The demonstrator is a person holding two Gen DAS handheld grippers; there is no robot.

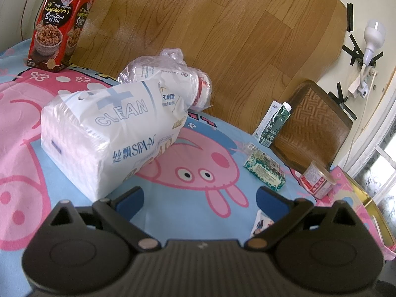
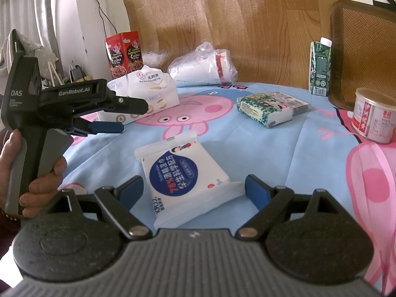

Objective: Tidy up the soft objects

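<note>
Right gripper (image 2: 194, 189) spread wide, empty, straddling wipes packet (image 2: 188, 173) flat on cartoon tablecloth (image 2: 309, 158). Packet's long axis runs roughly along fingers, near end between tips. Left gripper (image 1: 200, 196) also wide, empty, beside tissue pack (image 1: 106, 136). Right nearer packet.

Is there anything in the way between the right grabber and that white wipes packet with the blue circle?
Nothing visible. The wipes packet lies flat on the cartoon cloth, right between the right gripper's open fingers, with only bare cloth around it.
</note>
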